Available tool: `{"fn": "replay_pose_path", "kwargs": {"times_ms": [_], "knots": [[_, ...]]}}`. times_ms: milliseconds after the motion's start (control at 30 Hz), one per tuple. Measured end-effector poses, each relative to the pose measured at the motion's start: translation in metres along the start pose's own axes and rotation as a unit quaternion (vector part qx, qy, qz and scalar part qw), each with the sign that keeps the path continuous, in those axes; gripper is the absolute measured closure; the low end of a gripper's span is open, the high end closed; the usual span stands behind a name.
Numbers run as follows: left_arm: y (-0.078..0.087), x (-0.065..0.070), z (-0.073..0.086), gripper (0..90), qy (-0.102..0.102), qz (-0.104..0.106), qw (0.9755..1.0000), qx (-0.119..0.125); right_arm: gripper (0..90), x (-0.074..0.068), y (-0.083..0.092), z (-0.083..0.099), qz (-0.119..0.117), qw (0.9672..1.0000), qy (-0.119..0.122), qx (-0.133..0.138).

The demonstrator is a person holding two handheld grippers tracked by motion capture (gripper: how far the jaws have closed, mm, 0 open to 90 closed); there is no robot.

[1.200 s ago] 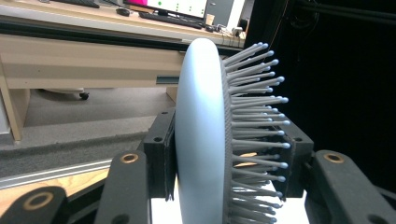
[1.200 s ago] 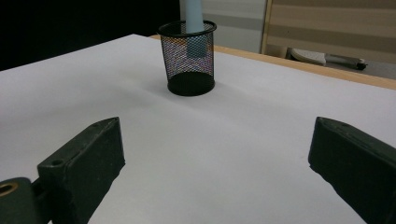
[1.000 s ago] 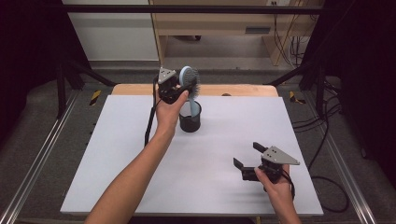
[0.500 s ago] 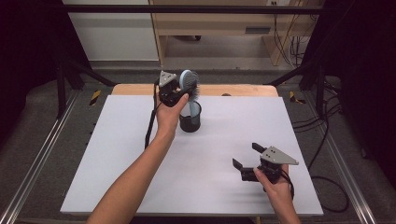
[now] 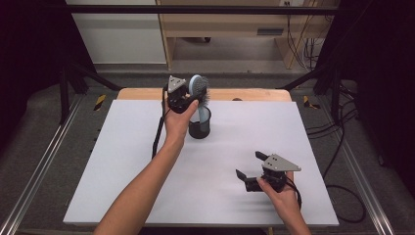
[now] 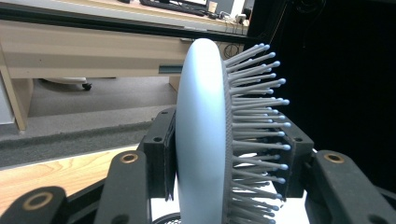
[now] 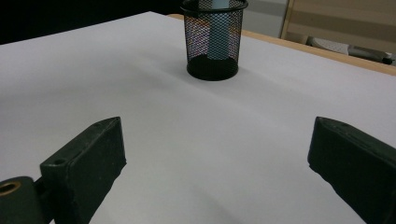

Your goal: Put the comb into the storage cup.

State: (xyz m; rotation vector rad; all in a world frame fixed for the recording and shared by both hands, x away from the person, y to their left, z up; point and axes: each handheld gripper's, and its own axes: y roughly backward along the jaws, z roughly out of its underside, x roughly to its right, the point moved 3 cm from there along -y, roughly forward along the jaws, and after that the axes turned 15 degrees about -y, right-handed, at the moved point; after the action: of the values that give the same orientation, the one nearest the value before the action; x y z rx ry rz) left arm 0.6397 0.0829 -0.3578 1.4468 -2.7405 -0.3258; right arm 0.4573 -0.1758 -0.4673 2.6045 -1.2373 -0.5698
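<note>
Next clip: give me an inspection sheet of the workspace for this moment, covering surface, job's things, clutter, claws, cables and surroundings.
Surface: white table top, bare around the work; wooden edge at the far side.
Job's things: blue hairbrush upright, its handle down inside the black mesh cup.
Clutter: nothing seen.
Claws: left claw shut on the hairbrush head; right claw open, low over the table near the right front, holding nothing.
Cables: one trails from the left claw along the forearm; loose black cables lie on the floor at right.
Surroundings: wooden desk behind, dark frame struts, grey floor.
</note>
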Motion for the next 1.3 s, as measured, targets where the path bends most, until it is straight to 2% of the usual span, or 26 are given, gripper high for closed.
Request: {"fn": "replay_pose_path", "kwargs": {"times_ms": [267, 1300], "knots": [[-0.0001, -0.0015, 0.0008, 50.1, 0.007, 0.000, 1.0000, 0.002, 4.1, 0.0015, 0.0013, -0.0004, 0.003, 1.0000, -0.001, 0.001], [-0.0021, -0.0030, 0.0099, 50.0, 0.013, 0.001, 0.9999, -0.004, 4.1, 0.0015, -0.0010, 0.0012, 0.004, 1.0000, -0.001, -0.004]]}}
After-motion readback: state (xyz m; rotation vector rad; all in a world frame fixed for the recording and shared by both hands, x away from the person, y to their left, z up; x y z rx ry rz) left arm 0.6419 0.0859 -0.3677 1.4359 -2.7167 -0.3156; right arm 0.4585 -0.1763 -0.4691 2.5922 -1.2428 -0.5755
